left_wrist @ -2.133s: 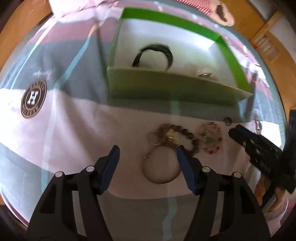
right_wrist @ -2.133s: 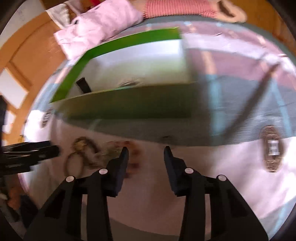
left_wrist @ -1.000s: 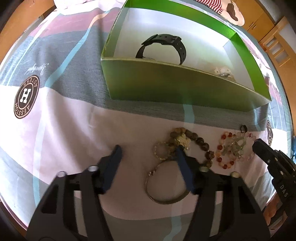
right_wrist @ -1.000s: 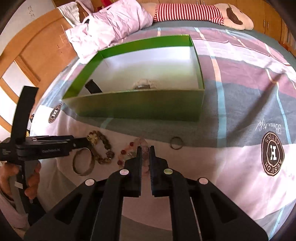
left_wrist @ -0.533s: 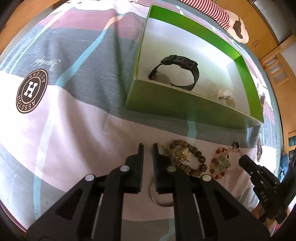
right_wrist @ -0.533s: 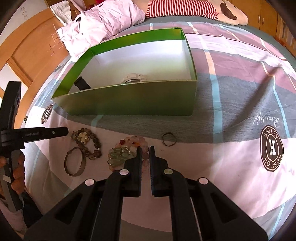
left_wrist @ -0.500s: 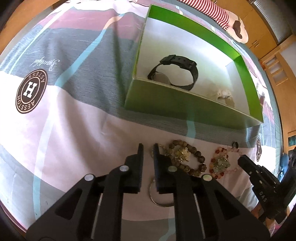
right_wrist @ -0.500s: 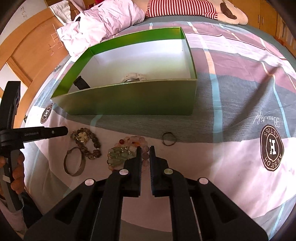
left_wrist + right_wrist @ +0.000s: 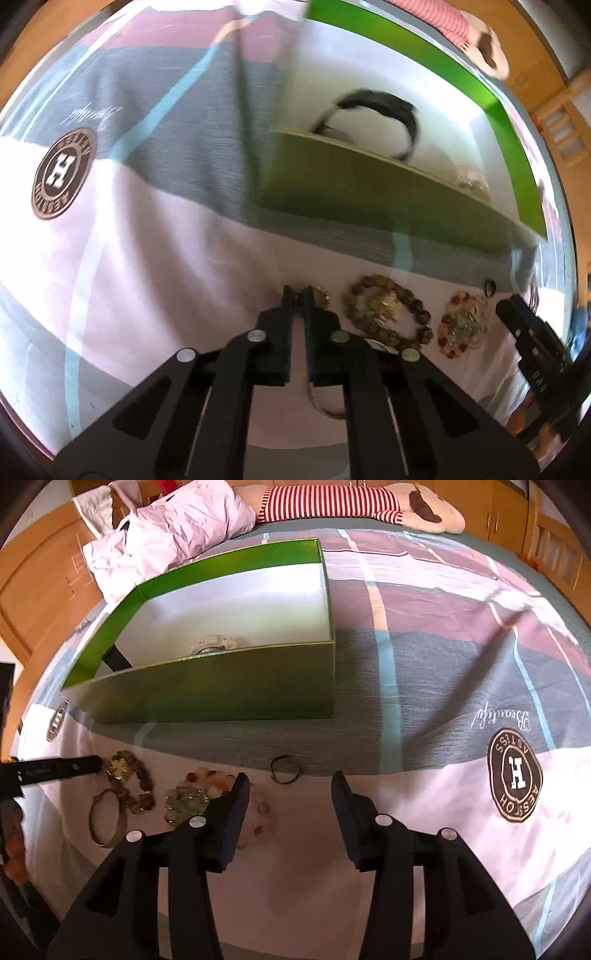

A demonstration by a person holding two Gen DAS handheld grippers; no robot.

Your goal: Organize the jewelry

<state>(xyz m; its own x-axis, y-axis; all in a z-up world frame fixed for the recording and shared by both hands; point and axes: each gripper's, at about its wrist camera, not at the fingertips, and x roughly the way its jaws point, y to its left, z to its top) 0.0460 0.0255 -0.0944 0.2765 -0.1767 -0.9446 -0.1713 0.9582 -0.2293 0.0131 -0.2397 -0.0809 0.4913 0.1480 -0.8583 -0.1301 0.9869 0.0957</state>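
A green box (image 9: 369, 192) (image 9: 229, 686) stands on the bed, holding a black watch (image 9: 384, 103) and a white watch (image 9: 212, 644). In front of it lie a small gold chain bracelet (image 9: 317, 291), a brown bead bracelet (image 9: 388, 310) (image 9: 129, 779), a coloured bead bracelet (image 9: 461, 325) (image 9: 192, 794), a metal bangle (image 9: 107, 821) and a dark ring (image 9: 284, 770). My left gripper (image 9: 298, 295) is shut with its tips at the gold chain bracelet; whether it grips the chain I cannot tell. My right gripper (image 9: 288, 786) is open, just short of the ring.
The striped bedspread (image 9: 443, 672) carries round brown H logos (image 9: 515, 775) (image 9: 62, 173). A pink pillow (image 9: 173, 528) and a striped plush toy (image 9: 332, 502) lie beyond the box. Wooden bed frame (image 9: 37, 598) runs along the left.
My right gripper has opened and now faces the ring. My left gripper stayed shut and moved lower, up to the gold chain bracelet.
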